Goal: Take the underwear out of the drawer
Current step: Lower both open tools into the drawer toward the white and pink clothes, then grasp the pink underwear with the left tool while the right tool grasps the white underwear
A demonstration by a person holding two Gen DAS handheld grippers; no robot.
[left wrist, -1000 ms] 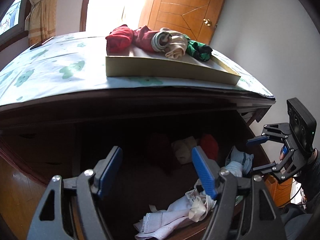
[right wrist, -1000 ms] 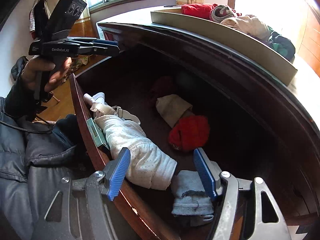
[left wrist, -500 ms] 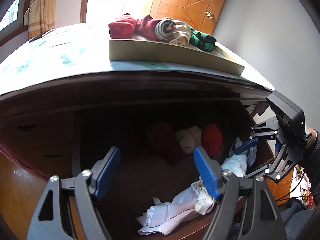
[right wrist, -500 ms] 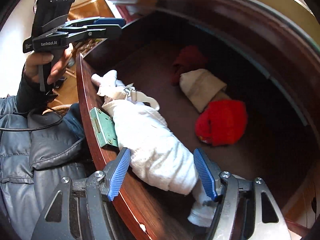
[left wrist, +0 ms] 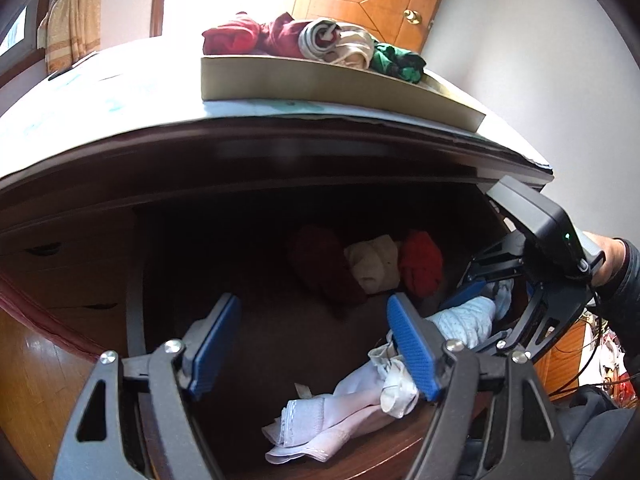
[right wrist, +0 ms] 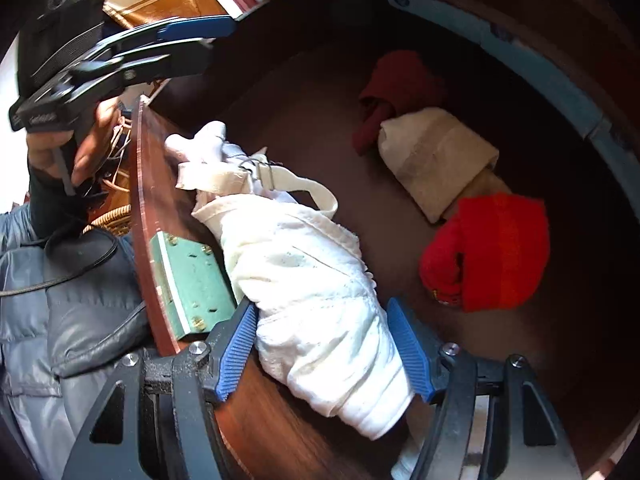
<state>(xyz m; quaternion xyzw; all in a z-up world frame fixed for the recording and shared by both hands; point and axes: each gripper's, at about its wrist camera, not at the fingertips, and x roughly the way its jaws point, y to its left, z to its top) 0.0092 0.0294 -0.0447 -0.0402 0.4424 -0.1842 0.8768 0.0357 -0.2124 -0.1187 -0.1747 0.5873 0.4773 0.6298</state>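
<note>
The open wooden drawer point(right wrist: 148, 184) holds a white rolled underwear point(right wrist: 320, 292) along its front wall. My right gripper point(right wrist: 323, 350) points down over the near end of that roll; its blue pads stand on either side of the cloth without squeezing it. In the left wrist view the right gripper point(left wrist: 484, 312) straddles the same white roll point(left wrist: 468, 320) at the drawer's right end. Further in lie a red roll point(right wrist: 492, 252), a cream roll point(right wrist: 436, 160) and a dark red roll point(right wrist: 396, 84). My left gripper point(left wrist: 314, 344) hovers open above the drawer with nothing between its pads.
A pale strappy garment point(left wrist: 332, 416) hangs over the drawer's front edge. A green metal lock plate point(right wrist: 188, 284) sits inside the front wall. On the dresser top, a shallow tray point(left wrist: 320, 84) carries several rolled garments. A person's padded jacket point(right wrist: 60, 300) is close to the drawer front.
My right gripper has sunk and tipped down into the drawer, so the white roll now lies between its pads. The left gripper has hardly moved.
</note>
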